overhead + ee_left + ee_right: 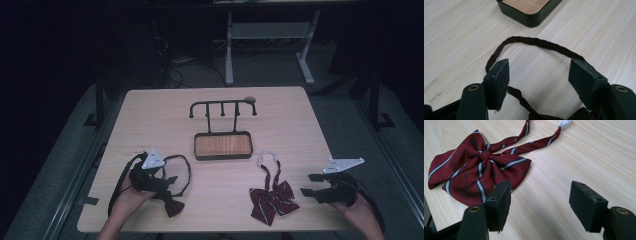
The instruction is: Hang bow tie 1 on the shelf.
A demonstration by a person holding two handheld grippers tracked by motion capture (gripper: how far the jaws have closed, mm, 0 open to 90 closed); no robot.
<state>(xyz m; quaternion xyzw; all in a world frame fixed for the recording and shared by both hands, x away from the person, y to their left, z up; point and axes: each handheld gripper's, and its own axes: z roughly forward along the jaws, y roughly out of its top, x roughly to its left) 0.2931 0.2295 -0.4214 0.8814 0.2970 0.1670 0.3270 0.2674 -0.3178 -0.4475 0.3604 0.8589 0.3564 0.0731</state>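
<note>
- I see my left gripper (170, 181) low over the near-left part of the pale wooden table (150, 115), the hand (131, 196) under it coming in from the bottom edge with the forearm angled up and right.
- Its jaws stand apart, pointing toward the table's middle; in the left gripper view they straddle the dark brown strap loop (536, 43) of a dark bow tie (172, 205), with nothing clamped between them.
- The dark bow itself lies just beside the jaws, toward the near edge.
- My right gripper (309, 184) sits at the near-right, held by the right hand (361, 212), jaws pointing left and spread, empty.
- A maroon bow tie with white and navy stripes (477, 168) lies flat just left of those jaws; I cannot tell whether the nearer jaw touches it.
- Its two straps run away to a white clasp (565, 123).
- A black metal rack with a wood-lined tray base (223, 145) stands at the table's centre, well apart from both grippers.
</note>
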